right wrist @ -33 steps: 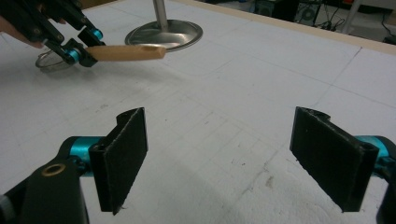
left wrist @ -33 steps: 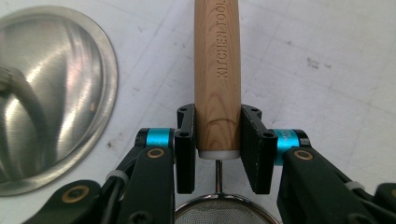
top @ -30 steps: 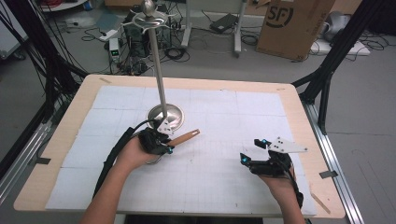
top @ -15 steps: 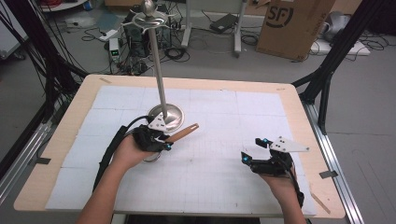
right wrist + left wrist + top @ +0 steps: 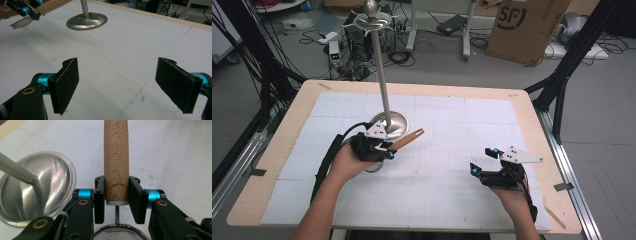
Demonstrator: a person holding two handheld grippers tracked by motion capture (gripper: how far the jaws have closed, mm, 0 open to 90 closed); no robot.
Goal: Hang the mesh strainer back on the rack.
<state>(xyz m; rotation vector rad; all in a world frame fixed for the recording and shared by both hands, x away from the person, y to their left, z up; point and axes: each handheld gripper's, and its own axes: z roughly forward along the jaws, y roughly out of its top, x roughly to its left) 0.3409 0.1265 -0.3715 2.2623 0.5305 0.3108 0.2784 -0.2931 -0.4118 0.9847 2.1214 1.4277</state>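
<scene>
Left gripper (image 5: 116,195) clamped on the round wooden handle stamped KITCHEN TOOL (image 5: 116,157) of a small wire-mesh strainer (image 5: 117,233), lifted just beside the domed steel base (image 5: 390,122) of a tall metal hanging stand (image 5: 379,60). Right gripper (image 5: 120,85) spread wide and empty, resting low over the white gridded table mat (image 5: 452,190), well apart. Carrying step, by the look of it. Next, probably: raising the strainer toward the hooked top ring (image 5: 371,19), keeping clear of the pole.

Strainer mesh (image 5: 121,234) cut off by bottom edge; wooden handle (image 5: 116,157) top cropped.
</scene>
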